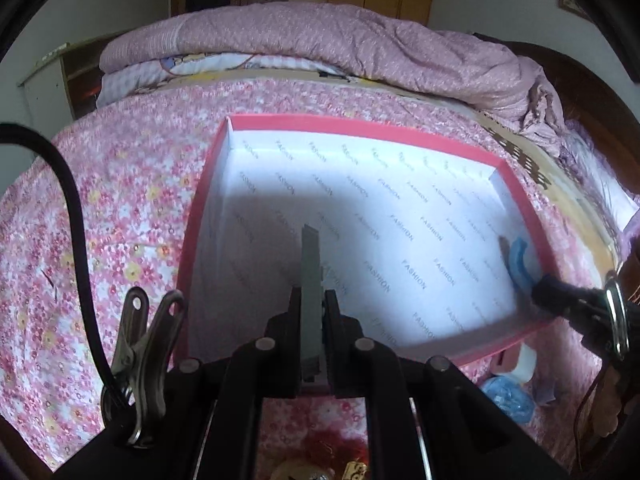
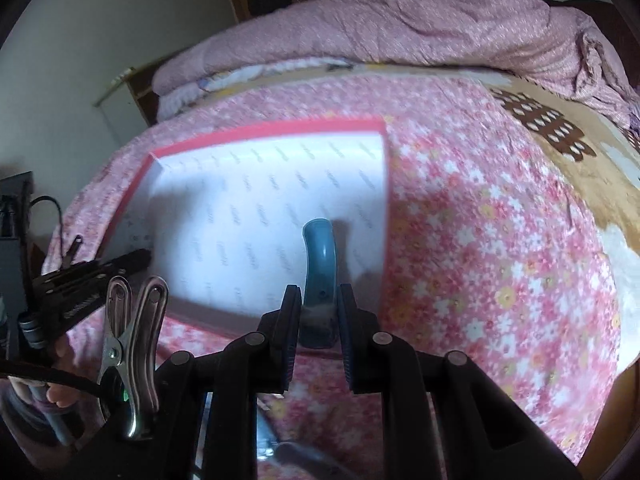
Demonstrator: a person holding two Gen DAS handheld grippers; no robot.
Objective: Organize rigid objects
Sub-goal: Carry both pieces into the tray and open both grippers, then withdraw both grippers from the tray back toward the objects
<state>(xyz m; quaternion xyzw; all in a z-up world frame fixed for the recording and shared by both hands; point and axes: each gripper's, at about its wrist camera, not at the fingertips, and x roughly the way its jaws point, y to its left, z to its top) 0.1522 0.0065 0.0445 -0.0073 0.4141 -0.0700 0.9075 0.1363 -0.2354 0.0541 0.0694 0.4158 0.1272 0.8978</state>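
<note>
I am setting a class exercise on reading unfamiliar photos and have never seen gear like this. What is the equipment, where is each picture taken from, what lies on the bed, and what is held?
There is no robot: a person holds a two-fingered tool in each hand, each carrying a wide-angle camera that looks along its fingers. One picture comes from the left tool, the other from the right.

On the flowered bedspread lies an open pink box lined with white printed paper.

The left tongs are shut on a flat grey strip. The right tongs are shut on a curved blue piece over the box's right side.

A folded quilt lies behind.
</note>
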